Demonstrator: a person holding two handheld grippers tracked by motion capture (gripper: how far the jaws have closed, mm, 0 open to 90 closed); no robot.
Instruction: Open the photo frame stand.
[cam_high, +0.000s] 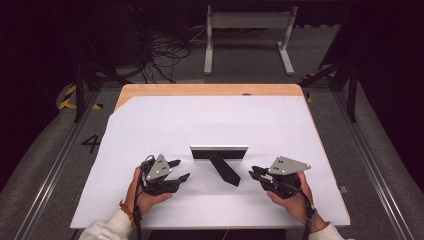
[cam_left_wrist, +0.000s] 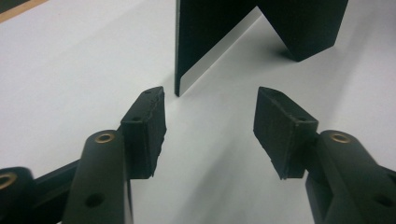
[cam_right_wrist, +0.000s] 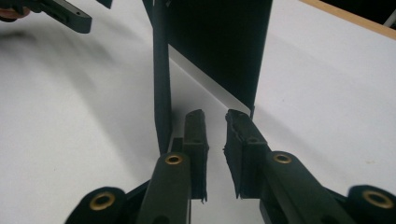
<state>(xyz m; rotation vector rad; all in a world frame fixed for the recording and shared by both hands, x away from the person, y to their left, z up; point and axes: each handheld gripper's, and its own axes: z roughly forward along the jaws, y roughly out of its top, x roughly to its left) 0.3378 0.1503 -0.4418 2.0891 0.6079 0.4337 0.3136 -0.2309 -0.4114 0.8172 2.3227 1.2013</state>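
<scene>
A black picture frame (cam_high: 219, 150) stands upright in the middle of the white table cover, its back and black prop leg (cam_high: 226, 171) toward me. My left gripper (cam_high: 180, 169) hovers just left of the leg, open, nothing between its jaws. In the left gripper view (cam_left_wrist: 210, 116) the frame's edge (cam_left_wrist: 205, 28) and prop leg (cam_left_wrist: 303, 28) lie a short way ahead. My right gripper (cam_high: 253, 172) sits right of the leg. In the right gripper view (cam_right_wrist: 215, 116) its jaws stand a narrow gap apart with nothing in it, pointing at the frame's back (cam_right_wrist: 219, 46) beside the leg (cam_right_wrist: 161, 70).
The white cover (cam_high: 200, 120) spans the table, with a wooden strip (cam_high: 210, 90) bare at the far edge. Beyond it on the floor are a grey metal stand (cam_high: 247, 20) and loose cables (cam_high: 165, 55). Floor rails run along both sides.
</scene>
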